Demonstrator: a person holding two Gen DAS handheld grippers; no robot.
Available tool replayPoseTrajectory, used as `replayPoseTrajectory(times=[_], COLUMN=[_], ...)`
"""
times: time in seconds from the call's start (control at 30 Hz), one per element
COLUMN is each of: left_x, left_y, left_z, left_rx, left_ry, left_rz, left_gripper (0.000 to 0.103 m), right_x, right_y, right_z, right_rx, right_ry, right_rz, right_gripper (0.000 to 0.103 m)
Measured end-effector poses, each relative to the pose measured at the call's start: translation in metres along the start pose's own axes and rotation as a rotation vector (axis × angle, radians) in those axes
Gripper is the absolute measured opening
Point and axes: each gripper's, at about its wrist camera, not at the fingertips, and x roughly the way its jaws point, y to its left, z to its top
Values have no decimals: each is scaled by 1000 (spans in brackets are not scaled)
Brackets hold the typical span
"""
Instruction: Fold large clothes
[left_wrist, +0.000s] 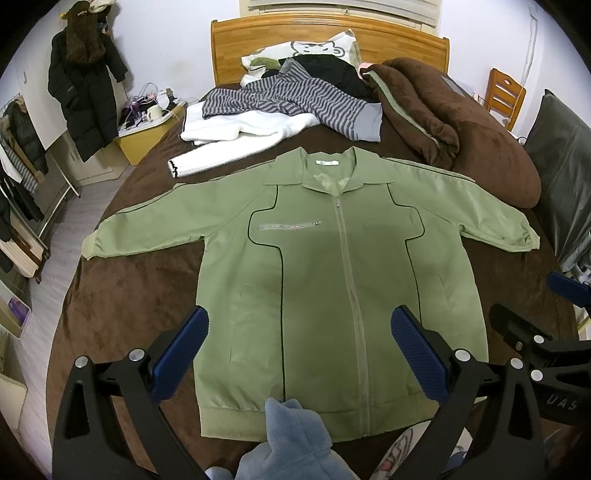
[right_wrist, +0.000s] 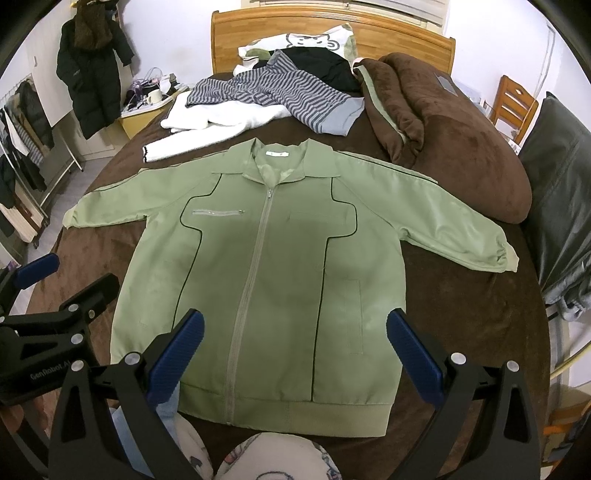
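The green jacket (left_wrist: 332, 266) lies zipped and spread flat on the bed (left_wrist: 122, 295), sleeves out, ready for folding, while the left gripper (left_wrist: 299, 350) and right gripper (right_wrist: 295, 350) hover spread wide above its hem, holding nothing.

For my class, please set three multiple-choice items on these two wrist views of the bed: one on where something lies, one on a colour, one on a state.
1. Where does the striped garment lie?
A. Beyond the green jacket's collar, toward the headboard
B. On the floor
C. Under the jacket's hem

2. What colour is the piping on the green jacket?
A. Red
B. Black
C. Yellow

3. How is the jacket's front zipper?
A. Fully open
B. Missing
C. Closed up to the collar

Answers:
1. A, it sits past the collar, near the wooden headboard.
2. B, dark lines run down the chest and along the sleeves.
3. C, the two front panels meet along its whole length.

The left gripper and right gripper hover with jaws apart, holding nothing.
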Motion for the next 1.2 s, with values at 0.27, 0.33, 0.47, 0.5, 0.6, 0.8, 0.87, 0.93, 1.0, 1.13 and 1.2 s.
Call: replayPoseTrajectory(times=[0.27,0.33,0.47,0.5,0.6,0.8,0.87,0.93,1.0,1.13,1.2], left_x=[2,3,4,3,2,1,2,2,2,2,2], left_y=[0,0,1,1,2,0,0,0,0,0,0], left_z=[-4,-6,-9,-6,-4,-3,-3,-3,-4,-3,-3], left_rx=[-3,-2,-2,-1,1,-1,-1,-2,-2,-1,0], left_ry=[2,2,3,3,3,4,4,4,3,4,6], left_rz=[0,1,3,0,-1,-1,0,0,0,0,-1], left_gripper=[97,97,97,97,97,97,97,97,97,97,97], right_x=[1,0,0,0,1,2,2,2,2,2,4], right_y=[2,0,1,1,0,1,1,0,0,1,1], right_z=[-2,0,0,0,0,0,0,0,0,0,-1], right_rx=[1,0,0,0,1,1,2,1,2,1,0], right_ry=[-1,1,0,-1,0,0,0,0,-1,2,4], right_rz=[0,-1,0,-3,-1,-1,0,-1,1,2,3], right_gripper=[97,97,97,97,97,97,97,97,97,97,97])
